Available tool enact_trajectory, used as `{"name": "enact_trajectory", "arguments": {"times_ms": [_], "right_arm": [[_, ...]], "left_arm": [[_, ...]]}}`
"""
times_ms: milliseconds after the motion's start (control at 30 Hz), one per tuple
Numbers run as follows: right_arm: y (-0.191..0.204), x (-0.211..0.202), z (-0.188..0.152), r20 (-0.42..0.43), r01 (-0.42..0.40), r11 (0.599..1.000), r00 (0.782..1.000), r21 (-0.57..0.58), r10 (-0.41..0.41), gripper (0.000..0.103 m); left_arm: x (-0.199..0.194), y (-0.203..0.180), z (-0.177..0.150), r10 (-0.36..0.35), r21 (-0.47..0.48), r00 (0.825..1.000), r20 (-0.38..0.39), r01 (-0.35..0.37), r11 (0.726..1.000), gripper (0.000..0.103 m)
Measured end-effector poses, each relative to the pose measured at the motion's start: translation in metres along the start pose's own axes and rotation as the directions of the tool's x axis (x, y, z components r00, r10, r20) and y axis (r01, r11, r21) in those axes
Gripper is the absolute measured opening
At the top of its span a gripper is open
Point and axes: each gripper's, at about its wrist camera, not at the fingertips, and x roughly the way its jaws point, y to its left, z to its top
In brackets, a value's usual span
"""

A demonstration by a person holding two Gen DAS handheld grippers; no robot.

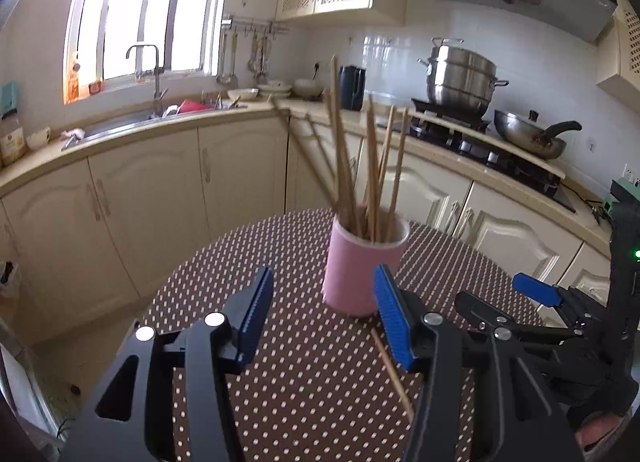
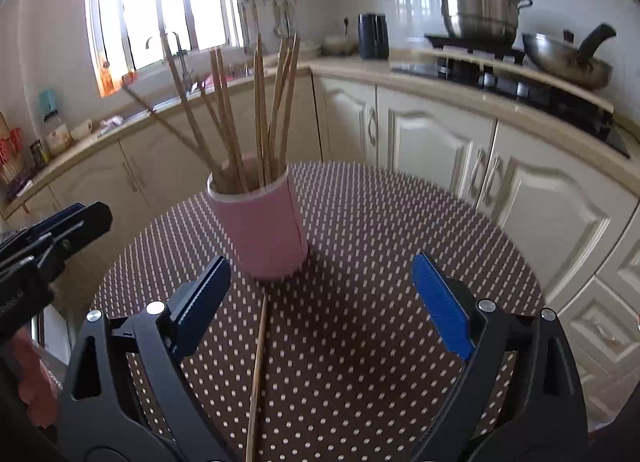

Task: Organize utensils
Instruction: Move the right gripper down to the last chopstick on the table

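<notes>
A pink holder (image 1: 362,266) (image 2: 262,225) stands upright on the round table, with several wooden chopsticks (image 1: 370,165) (image 2: 256,113) leaning out of it. One loose chopstick (image 1: 392,374) (image 2: 258,374) lies flat on the brown dotted tablecloth in front of the holder. My left gripper (image 1: 320,306) is open just short of the holder, nothing between its blue pads. My right gripper (image 2: 324,294) is open wide over the cloth, the loose chopstick near its left finger and untouched. The right gripper (image 1: 536,294) also shows at the right edge of the left wrist view, and the left gripper (image 2: 60,221) at the left edge of the right wrist view.
The brown dotted tablecloth (image 2: 380,246) covers the round table. Cream cabinets and a counter run behind, with a sink and tap (image 1: 154,77) under the window. A steel pot (image 2: 478,5) and a wok (image 2: 568,57) sit on the stove, and a dark kettle (image 2: 373,35) stands in the corner.
</notes>
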Motion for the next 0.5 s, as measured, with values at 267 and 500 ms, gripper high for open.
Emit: {"name": "enact_trajectory", "arguments": {"times_ms": [267,500], "right_arm": [[0.014,0.029,-0.022,-0.111,0.007,0.999,0.994,-0.049,-0.012,0.091],[0.026,0.045,-0.037,-0.194,-0.002,0.996,0.981,-0.092,-0.016,0.091]], "left_arm": [[0.019,0.019,-0.033,0.013,-0.023,0.996,-0.092,-0.015,1.0,0.052],[0.033,0.024,-0.053,0.007,-0.02,0.987,-0.159,-0.01,1.0,0.054]]}}
